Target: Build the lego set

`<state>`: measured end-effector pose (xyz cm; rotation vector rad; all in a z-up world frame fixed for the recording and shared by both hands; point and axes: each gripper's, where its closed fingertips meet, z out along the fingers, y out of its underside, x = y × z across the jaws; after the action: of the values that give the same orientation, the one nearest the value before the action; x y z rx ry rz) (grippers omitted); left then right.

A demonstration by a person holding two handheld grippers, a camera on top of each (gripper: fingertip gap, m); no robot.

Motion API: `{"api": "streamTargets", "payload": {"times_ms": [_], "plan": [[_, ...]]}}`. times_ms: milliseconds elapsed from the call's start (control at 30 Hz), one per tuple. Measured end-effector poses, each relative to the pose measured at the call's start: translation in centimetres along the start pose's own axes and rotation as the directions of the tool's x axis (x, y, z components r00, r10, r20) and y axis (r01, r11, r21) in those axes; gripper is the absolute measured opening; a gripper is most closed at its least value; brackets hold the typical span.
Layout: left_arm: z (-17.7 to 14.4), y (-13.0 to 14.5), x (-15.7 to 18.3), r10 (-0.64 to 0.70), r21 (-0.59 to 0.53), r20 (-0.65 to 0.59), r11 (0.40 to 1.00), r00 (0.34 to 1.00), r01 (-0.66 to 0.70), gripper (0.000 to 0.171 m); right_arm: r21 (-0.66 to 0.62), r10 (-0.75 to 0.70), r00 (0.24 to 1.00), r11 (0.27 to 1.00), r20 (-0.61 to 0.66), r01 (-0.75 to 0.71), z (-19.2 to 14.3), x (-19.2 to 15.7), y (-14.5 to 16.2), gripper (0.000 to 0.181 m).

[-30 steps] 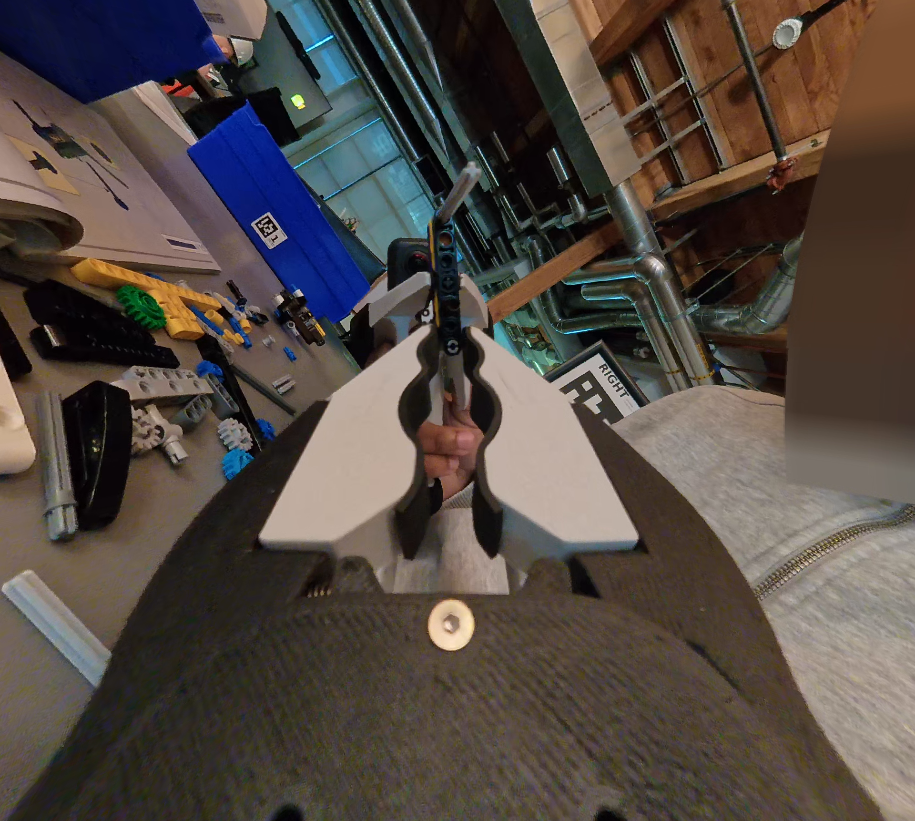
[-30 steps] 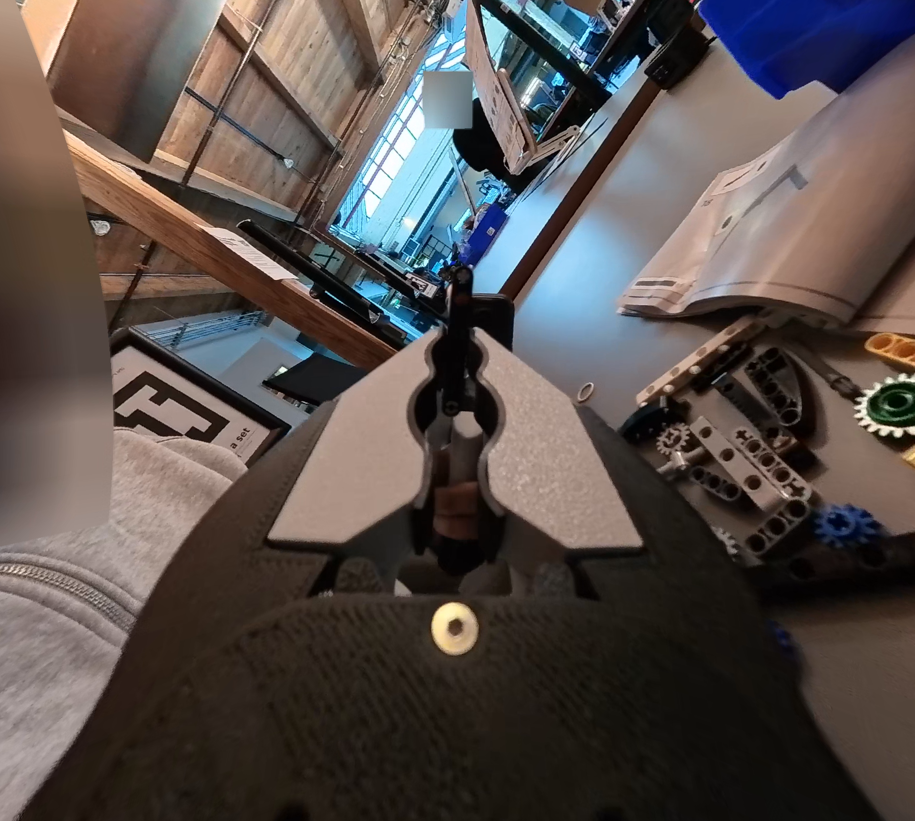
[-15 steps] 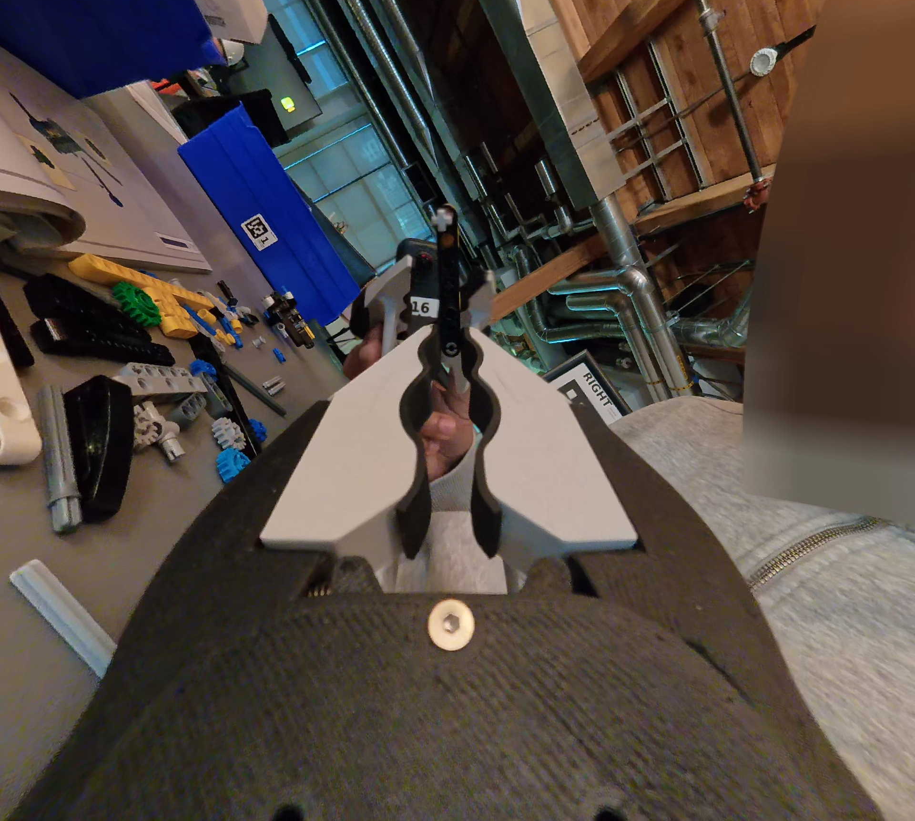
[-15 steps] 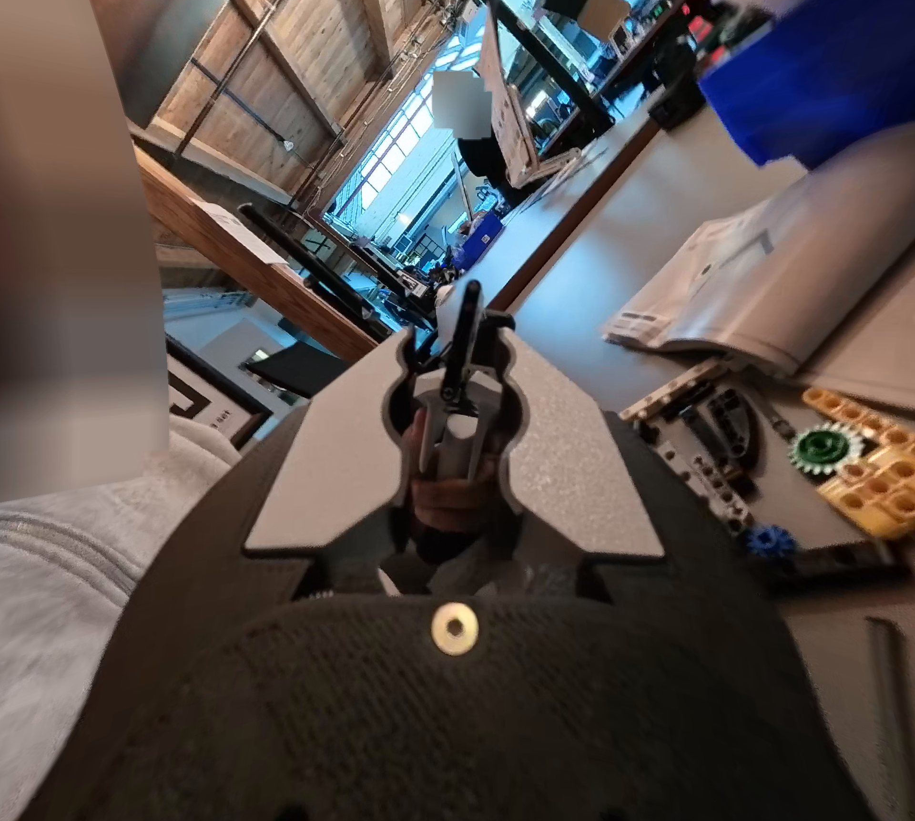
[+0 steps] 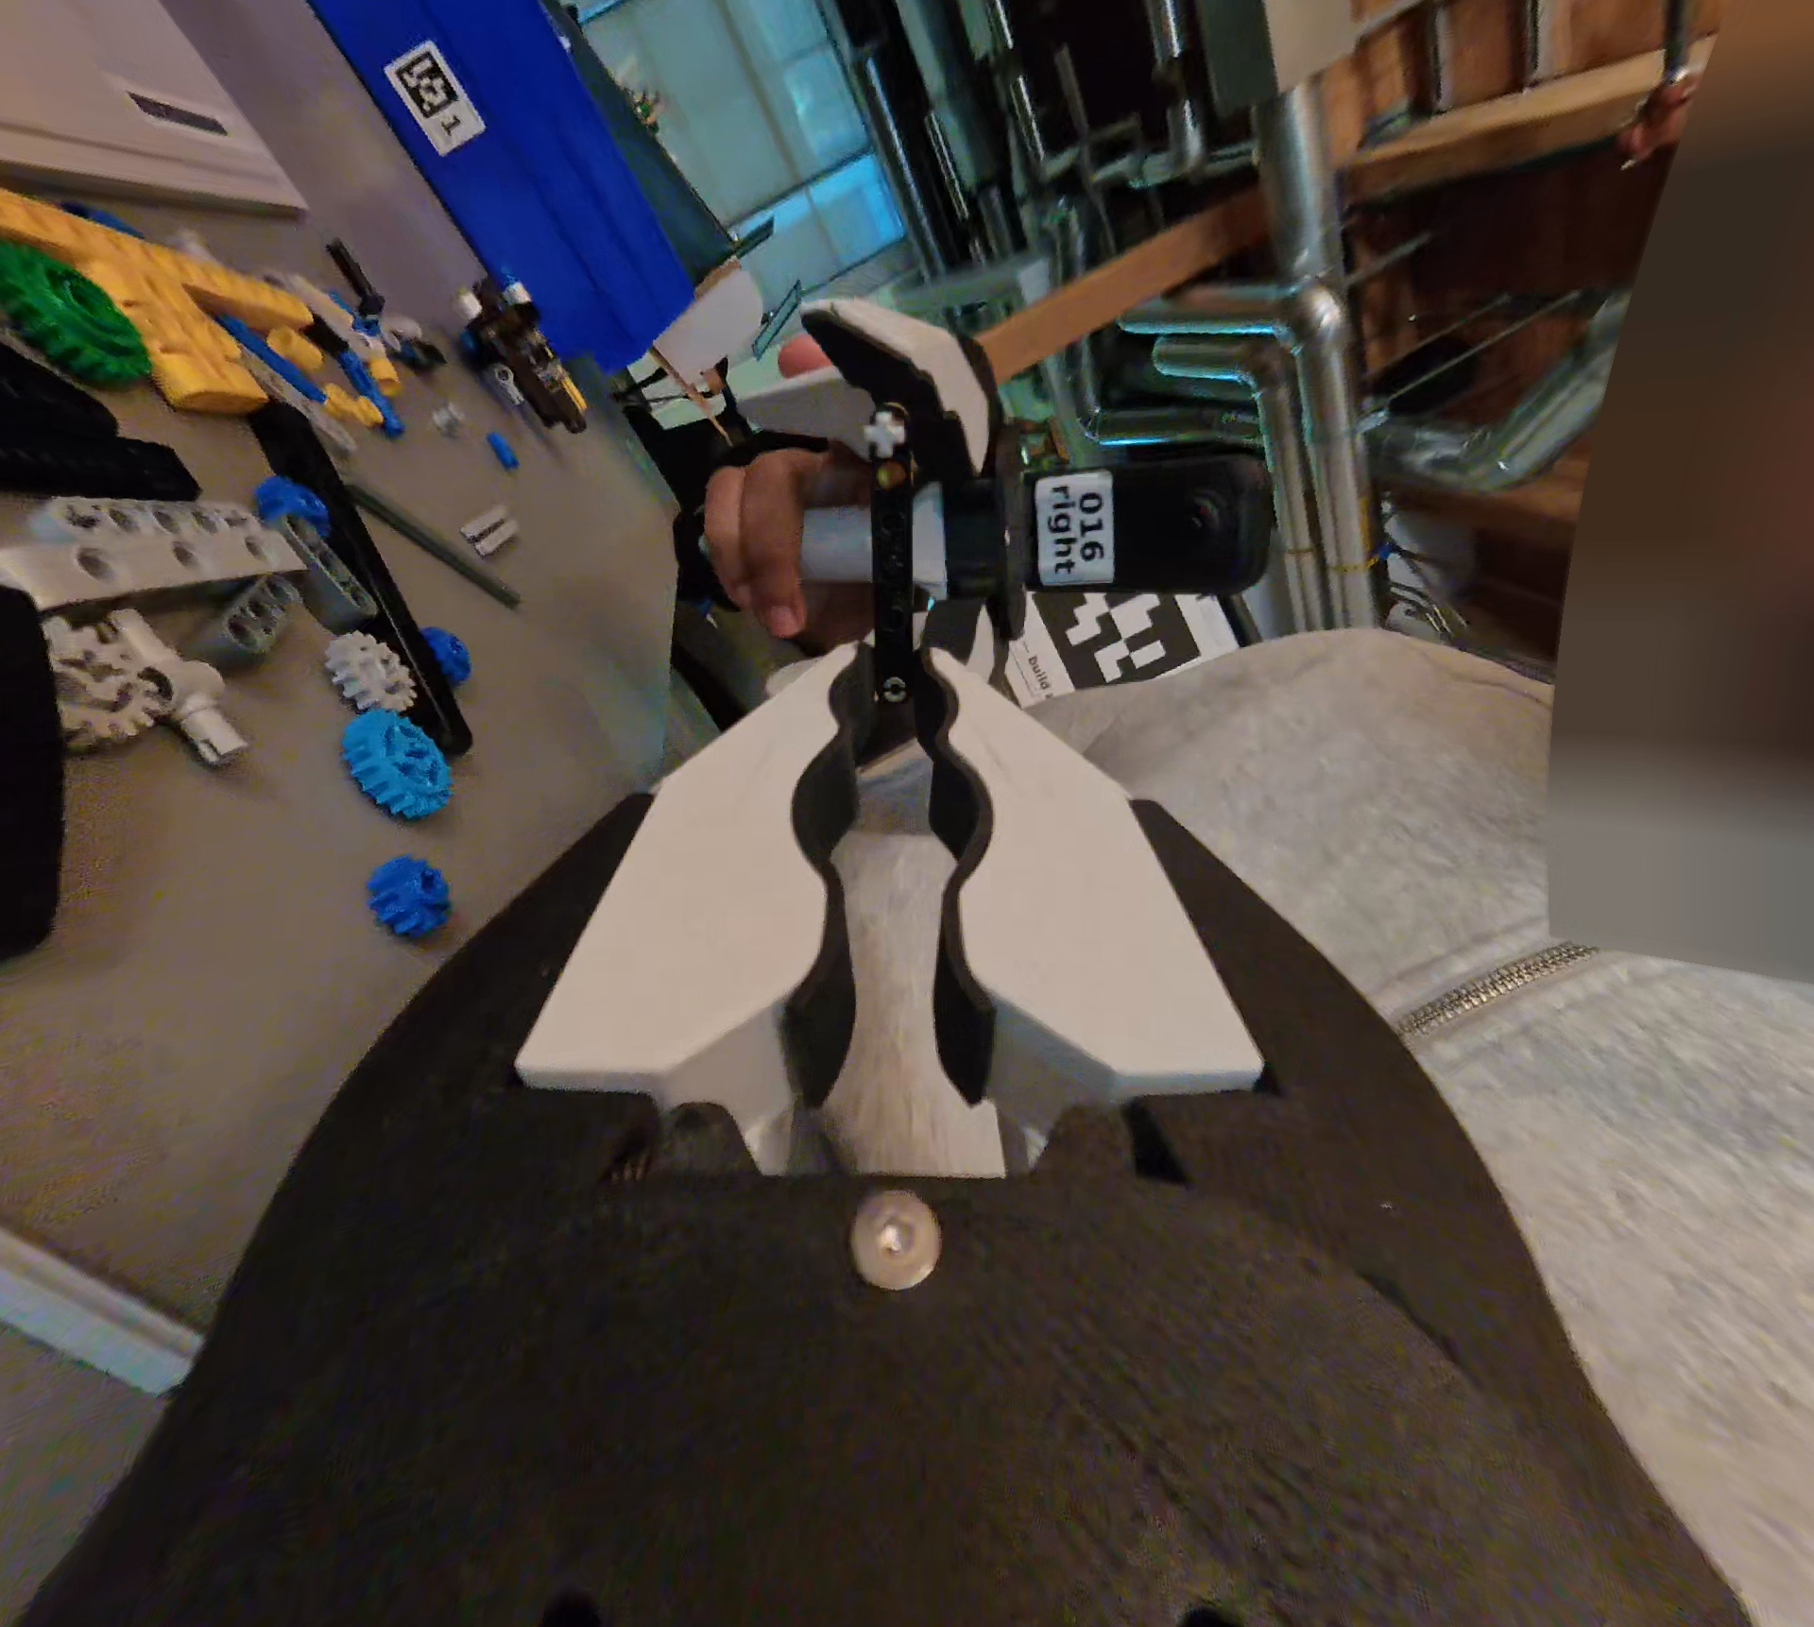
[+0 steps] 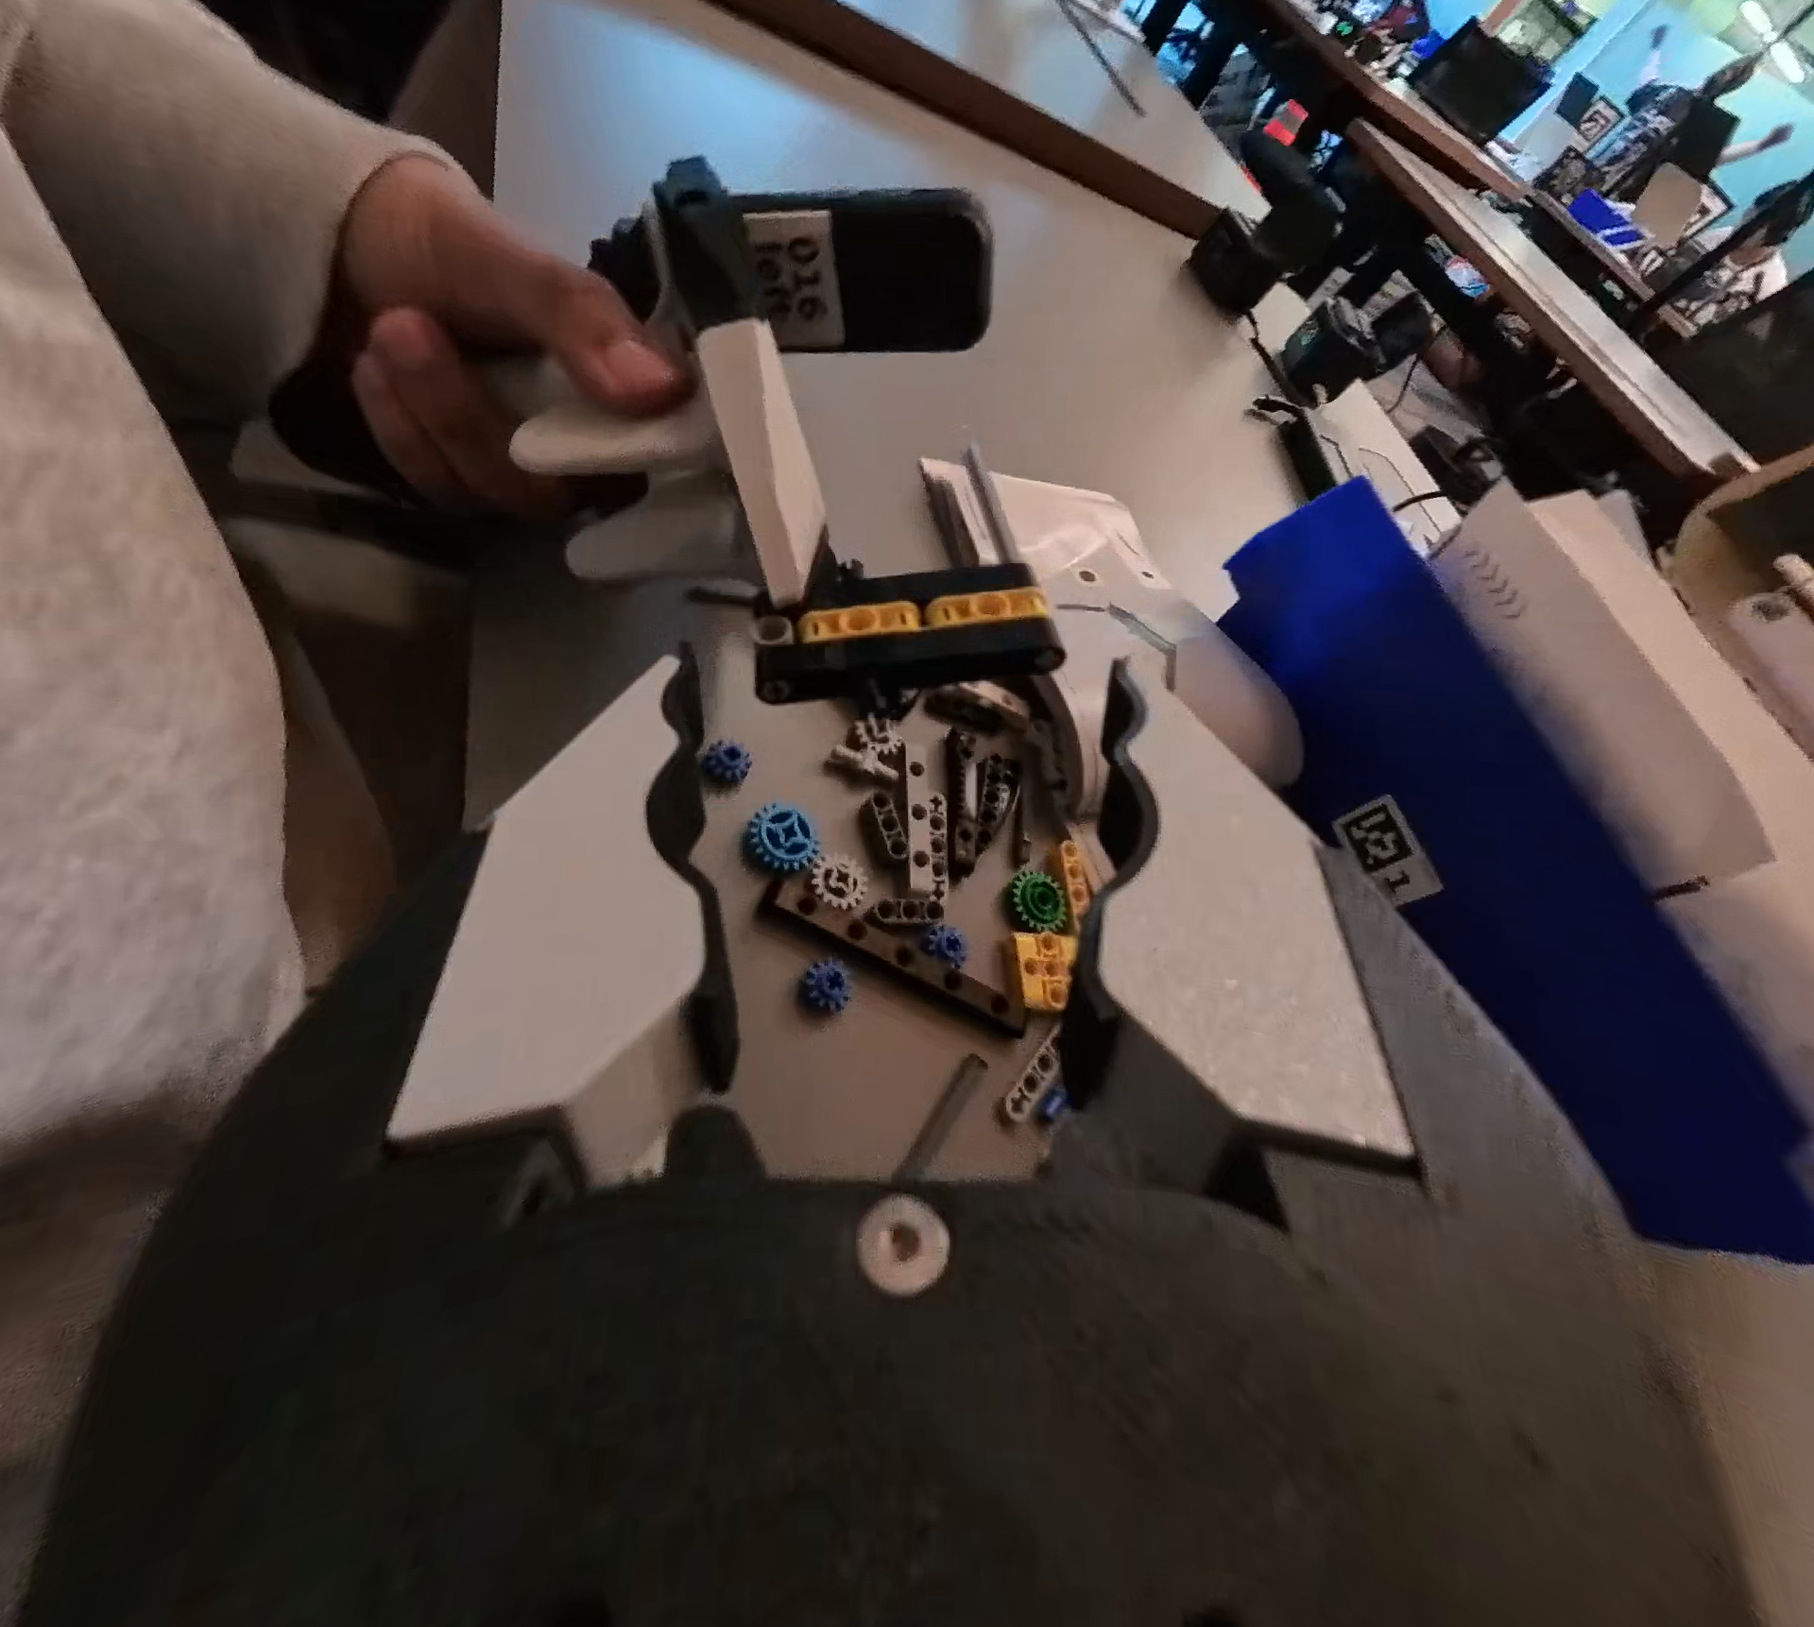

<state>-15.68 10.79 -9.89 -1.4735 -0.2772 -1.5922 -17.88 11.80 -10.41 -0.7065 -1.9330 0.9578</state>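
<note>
My left gripper is shut on the lower end of a black beam assembly that stands upright, with a white axle end on top. In the right wrist view the same assembly shows black with yellow pieces, held level by the left gripper above the table. My right gripper is wide open and empty, just below the assembly and apart from it. In the left wrist view the right gripper sits behind the beam's top, held by a hand.
Loose parts lie on the grey table: blue gears, a green gear, yellow pieces, grey beams. A blue bin stands at the right. A grey-sleeved arm is on the left. The grippers are tip to tip, or close to it. The green gear lies around 12 cm away from my right fingertips. Look for it in the left wrist view too.
My right gripper has opened, let go of the assembly and swung down to look at the table. My left gripper still holds the assembly and has tilted.
</note>
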Motion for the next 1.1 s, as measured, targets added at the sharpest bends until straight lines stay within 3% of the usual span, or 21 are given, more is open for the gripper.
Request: {"api": "streamTargets", "payload": {"times_ms": [367, 533, 667, 800, 900, 1100], "plan": [[0.2, 0.4, -0.2, -0.01, -0.019, 0.005, 1.0, 1.0, 0.01, 0.005, -0.047, -0.102, 0.995, 0.994, 0.007, 0.102, -0.3, -0.2, 0.4, 0.06], [0.2, 0.4, -0.3, -0.011, -0.015, 0.01, 1.0, 1.0, 0.011, 0.005, -0.067, -0.113, 0.993, 0.991, -0.015, 0.112, -0.4, -0.2, 0.7, 0.063], [0.0, 0.0, -0.5, -0.055, 0.01, 0.008, 0.998, 0.998, 0.055, 0.005, -0.105, -0.239, 0.967, 0.968, -0.084, 0.229, -0.6, 0.4, 0.8, 0.072], [-0.2, -0.3, -0.8, -0.062, 0.037, 0.029, 0.997, 0.998, 0.061, 0.005, -0.127, -0.464, 0.869, 0.885, -0.171, 0.448, -0.6, 0.6, 0.5, 0.064], [-0.6, -0.9, -0.4, -0.09, 0.072, -0.008, 0.993, 0.996, 0.09, 0.005, -0.167, -0.638, 0.743, 0.77, -0.205, 0.615, -0.3, 0.6, 0.6, 0.053], [-0.9, -1.1, 0.6, -0.127, 0.08, -0.083, 0.988, 0.988, 0.134, 0.005, -0.236, -0.83, 0.533, 0.558, -0.165, 0.796, 0.4, 0.9, 1.1, 0.049]]}}
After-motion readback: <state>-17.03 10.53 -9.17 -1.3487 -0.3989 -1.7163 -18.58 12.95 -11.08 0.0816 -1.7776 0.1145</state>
